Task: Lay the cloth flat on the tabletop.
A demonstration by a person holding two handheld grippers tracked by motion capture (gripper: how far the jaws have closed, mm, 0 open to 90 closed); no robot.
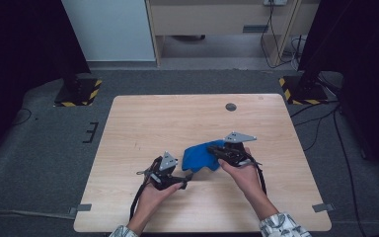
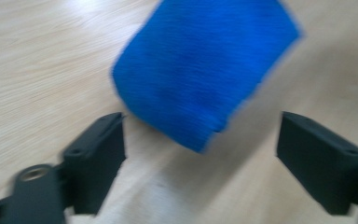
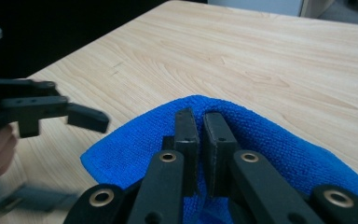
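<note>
Nearest the person, two forearms reach in over the near edge of a pale wooden counter, each hand holding a black gripper. The left gripper sits near the middle of the counter's near half, its jaws spread wide apart and grasping nothing; in the left gripper view they frame the lower corner of a blue cloth that hangs just ahead of them, slightly blurred.

A little farther in and to the right, the right gripper has its jaws clenched on the cloth's right-hand edge, pinching a raised fold of the fabric between them, as the right gripper view shows up close.

The cloth lies between the two grippers, right of the counter's centre, bunched rather than flat. Its long axis seems to run from the pinched far-right end down toward the near-left, with a loose corner pointing at the open left jaws.

To do this step well, the left jaws should probably slide around that loose corner and close squarely on it, while the right keeps its pinch firm, so the cloth can be pulled taut without slipping.

Beyond the counter are grey floor, dark stands with yellow-black striped feet, and a cabinet.
</note>
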